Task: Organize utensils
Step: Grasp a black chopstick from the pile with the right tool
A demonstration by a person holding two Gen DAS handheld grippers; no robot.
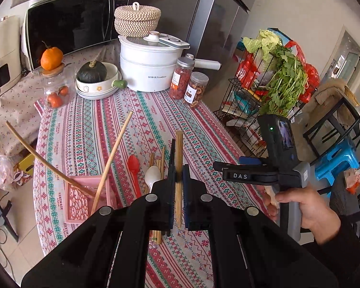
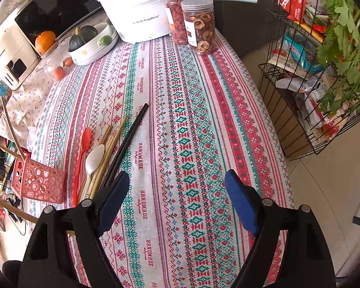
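Note:
My left gripper (image 1: 178, 182) is shut on one wooden chopstick (image 1: 179, 153), held upright above the patterned tablecloth (image 1: 136, 124). Below it lie a red spoon (image 1: 134, 165), a white spoon (image 1: 152, 176), several wooden chopsticks (image 1: 159, 160) and black chopsticks (image 2: 129, 139). To the left, a pink perforated basket (image 1: 84, 204) holds two long wooden sticks (image 1: 112, 158). My right gripper (image 2: 177, 174) hangs open over bare cloth, right of the black chopsticks, with nothing between its fingers. In the right wrist view the basket (image 2: 39, 182) sits at the table's left edge.
At the back stand a white cooker (image 1: 151, 69), two jars of dried food (image 1: 189, 84), a bowl with a green squash (image 1: 96, 79) and a microwave (image 1: 69, 24). A wire rack of greens (image 1: 264, 91) stands right of the table, by a blue stool (image 1: 336, 160).

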